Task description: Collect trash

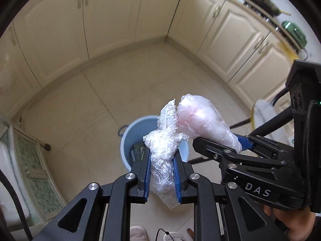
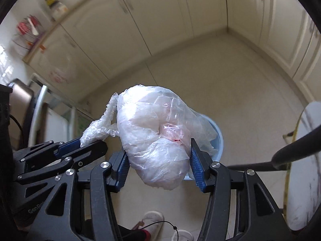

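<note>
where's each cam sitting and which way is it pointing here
Left wrist: on the left gripper, looking down its fingers at the crumpled clear wrap over the blue bin; a hand shows at lower right.
Right wrist: on the right gripper, looking down at the pinkish plastic bag over the bin; slippered feet below.
Shared: each view shows the other gripper, both pieces of trash, the bin, cream cabinets and tiled floor.
</note>
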